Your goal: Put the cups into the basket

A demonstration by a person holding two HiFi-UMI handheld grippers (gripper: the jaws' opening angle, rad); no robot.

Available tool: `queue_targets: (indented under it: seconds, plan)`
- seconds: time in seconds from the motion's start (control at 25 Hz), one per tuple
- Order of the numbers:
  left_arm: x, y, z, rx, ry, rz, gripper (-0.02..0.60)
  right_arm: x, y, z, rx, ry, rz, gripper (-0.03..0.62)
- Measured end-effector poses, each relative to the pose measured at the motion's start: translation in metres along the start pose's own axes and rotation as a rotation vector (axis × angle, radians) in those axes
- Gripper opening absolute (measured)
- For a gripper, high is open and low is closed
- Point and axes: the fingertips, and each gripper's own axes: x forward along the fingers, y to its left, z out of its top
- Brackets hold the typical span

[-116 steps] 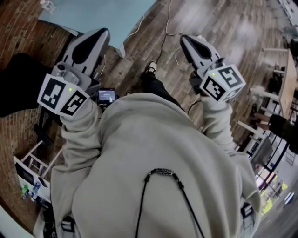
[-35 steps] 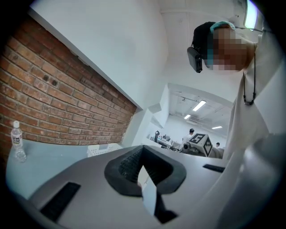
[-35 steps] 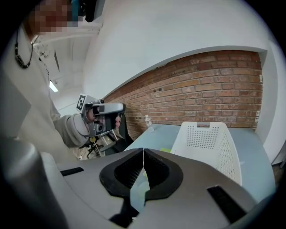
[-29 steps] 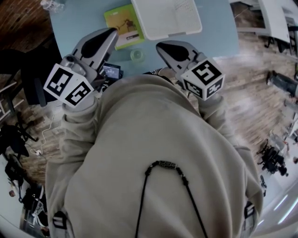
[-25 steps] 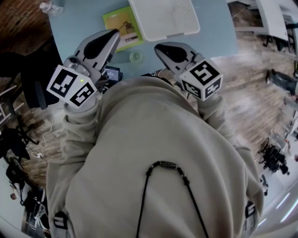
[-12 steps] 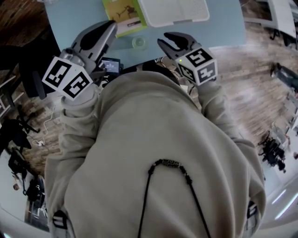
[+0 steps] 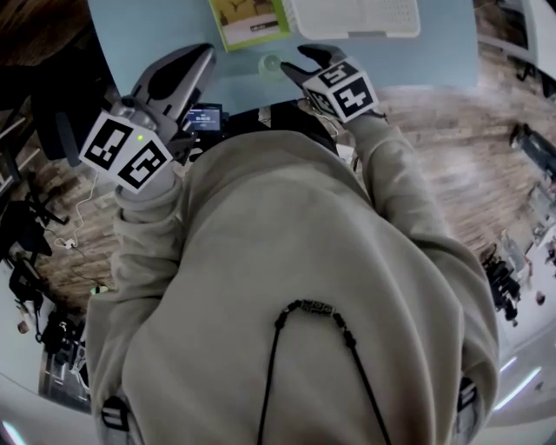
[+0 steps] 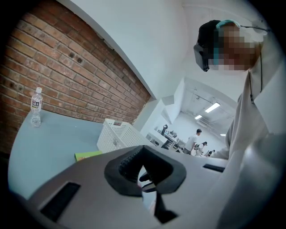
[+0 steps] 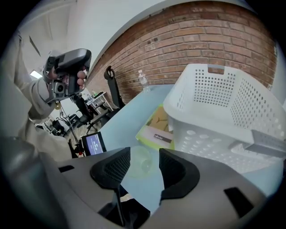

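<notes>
A small clear cup (image 7: 271, 63) stands near the front edge of the light blue table (image 7: 156, 26). The white perforated basket (image 7: 352, 13) sits behind it to the right. My right gripper (image 7: 301, 59) reaches over the table edge just right of the cup. In the right gripper view its jaws are opening, and the cup (image 9: 142, 163) shows through the gap between the pads (image 9: 114, 167), untouched. The basket (image 9: 223, 107) rises close on the right. My left gripper (image 7: 201, 59) hovers at the table's front edge, shut and empty (image 8: 143, 150).
A green book (image 7: 250, 19) lies left of the basket, just behind the cup. A water bottle (image 8: 35, 106) stands at the far end by the brick wall. A small screen (image 7: 202, 119) sits below the table edge between the grippers. Office chairs (image 7: 26, 226) stand at the left.
My right gripper has moved forward to the table beside the cup, and its jaws have spread from shut to wide. The left gripper has kept its place.
</notes>
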Motion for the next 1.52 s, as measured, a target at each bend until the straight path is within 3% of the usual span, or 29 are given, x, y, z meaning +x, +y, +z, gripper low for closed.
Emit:
queue_targets:
  seconds: [0.36,0.68,0.76,0.88,1.0,1.52]
  plan:
    - [0.004,0.017,-0.013,-0.007,0.014,0.049,-0.004,0.049,-0.021,-0.036,-0.073,0.176,-0.010,0.236]
    - [0.001,0.021,-0.014,-0.014,0.010,0.074,-0.003,0.061,-0.023,-0.047,-0.112,0.240,-0.028,0.241]
    - [0.004,0.020,-0.013,-0.015,0.009,0.077,-0.004,0.060,-0.030,-0.050,-0.128,0.261,-0.061,0.190]
    - [0.008,0.019,-0.011,-0.015,0.007,0.075,-0.003,0.058,-0.046,-0.052,-0.149,0.276,-0.131,0.042]
    - [0.007,0.017,-0.012,-0.014,0.007,0.070,-0.003,0.056,-0.050,-0.049,-0.170,0.273,-0.162,0.031]
    - [0.004,0.013,-0.009,-0.001,-0.005,0.059,-0.003,0.054,-0.041,-0.054,-0.147,0.279,-0.149,0.029]
